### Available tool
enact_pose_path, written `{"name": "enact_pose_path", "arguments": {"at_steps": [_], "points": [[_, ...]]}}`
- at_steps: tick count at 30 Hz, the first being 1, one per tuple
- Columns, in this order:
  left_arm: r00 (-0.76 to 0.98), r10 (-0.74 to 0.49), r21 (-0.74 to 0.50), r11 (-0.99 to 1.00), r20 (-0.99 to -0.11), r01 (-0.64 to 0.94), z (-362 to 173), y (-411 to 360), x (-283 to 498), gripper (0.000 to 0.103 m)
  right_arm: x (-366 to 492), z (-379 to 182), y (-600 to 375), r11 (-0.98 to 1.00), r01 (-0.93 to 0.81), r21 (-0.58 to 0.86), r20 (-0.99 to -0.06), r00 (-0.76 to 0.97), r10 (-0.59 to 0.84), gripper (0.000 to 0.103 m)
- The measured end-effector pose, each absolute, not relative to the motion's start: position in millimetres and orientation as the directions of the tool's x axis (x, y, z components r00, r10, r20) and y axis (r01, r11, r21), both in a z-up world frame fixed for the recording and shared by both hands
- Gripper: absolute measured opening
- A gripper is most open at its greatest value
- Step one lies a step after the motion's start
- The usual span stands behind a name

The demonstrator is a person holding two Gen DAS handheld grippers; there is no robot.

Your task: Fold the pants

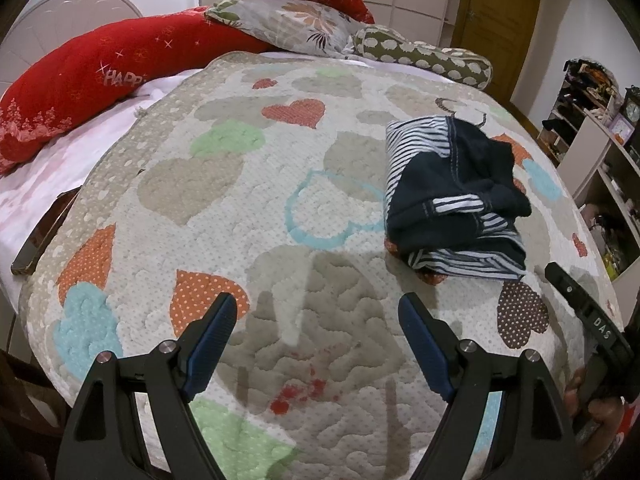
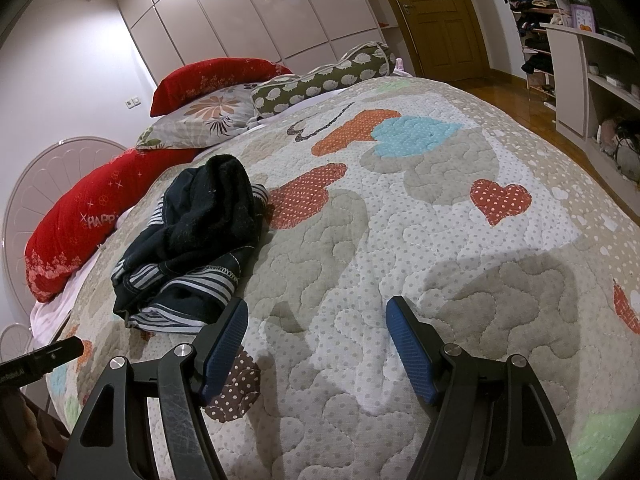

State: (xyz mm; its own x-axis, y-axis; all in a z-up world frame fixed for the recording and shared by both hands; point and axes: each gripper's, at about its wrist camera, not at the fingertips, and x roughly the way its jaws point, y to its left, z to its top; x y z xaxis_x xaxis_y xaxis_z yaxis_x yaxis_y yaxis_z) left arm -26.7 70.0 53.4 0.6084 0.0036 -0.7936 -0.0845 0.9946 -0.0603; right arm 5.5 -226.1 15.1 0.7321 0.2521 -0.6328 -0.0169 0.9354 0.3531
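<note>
On the bed's quilt (image 1: 240, 208), your pants (image 1: 452, 196) lie in a loosely folded bundle, dark fabric on top with striped lining showing at the edges. From the left wrist view the bundle sits ahead and to the right of your left hand-held gripper (image 1: 318, 306); from the right wrist view the pants (image 2: 192, 240) sit ahead and to the left of your right hand-held gripper (image 2: 316, 310). Both hand-held grippers hover above the quilt (image 2: 400, 220) with jaws spread wide and nothing between the blue pads. Neither touches the pants; the right one's left finger is just beside the bundle's near edge. Red pillows (image 1: 80, 80) and a floral pillow (image 1: 288, 24) rest near the headboard (image 2: 48, 184), well apart from the pants.
</note>
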Motion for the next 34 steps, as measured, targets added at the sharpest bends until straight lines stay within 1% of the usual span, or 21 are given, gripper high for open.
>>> {"name": "enact_pose_path", "arguments": {"at_steps": [4,7,8,9,10,12,14,17,21,27,30,34], "points": [[0.67,0.014,-0.064,0.994,-0.742,-0.091,67,70,-35,0.082,7,16,-224,0.942,-0.014,0.334,-0.642,0.729,0.238,0.076],[0.752,0.05,-0.047,0.993,-0.657,-0.107,88,69,-50,0.082,9,21,-216,0.956,-0.003,0.292,-0.658,0.725,0.203,0.076],[0.775,0.053,-0.049,0.993,-0.63,-0.108,94,70,-54,0.086,8,25,-214,0.961,0.006,0.278,-0.661,0.727,0.187,0.076],[0.815,0.047,-0.064,0.993,-0.577,-0.102,104,70,-63,0.09,6,29,-212,0.963,0.015,0.27,-0.658,0.733,0.173,0.076],[0.84,0.034,-0.078,0.993,-0.541,-0.09,111,71,-67,0.102,4,32,-210,0.962,0.021,0.273,-0.651,0.74,0.169,0.076],[0.882,-0.011,-0.124,0.991,-0.471,-0.054,124,71,-72,0.103,0,39,-208,0.955,0.016,0.298,-0.634,0.751,0.185,0.076],[0.894,-0.074,-0.162,0.987,-0.441,0.001,134,68,-71,0.103,-3,48,-202,0.952,-0.001,0.305,-0.617,0.761,0.199,0.076],[0.881,-0.137,-0.172,0.983,-0.452,0.065,138,58,-61,0.103,-10,65,-187,0.966,-0.039,0.256,-0.583,0.791,0.187,0.076],[0.804,-0.195,-0.154,0.979,-0.561,0.13,124,39,-42,0.103,-13,75,-169,0.978,-0.071,0.195,-0.575,0.8,0.173,0.076],[0.694,-0.203,-0.131,0.979,-0.691,0.156,89,20,-28,0.103,-16,71,-164,0.99,-0.052,0.132,-0.608,0.785,0.122,0.076],[0.68,-0.186,-0.1,0.981,-0.71,0.163,78,15,-26,0.103,-13,70,-163,0.997,-0.026,0.079,-0.63,0.773,0.07,0.076],[0.661,-0.179,-0.096,0.982,-0.729,0.16,71,14,-21,0.103,-10,68,-166,0.996,-0.019,0.086,-0.655,0.753,0.071,0.076]]}}
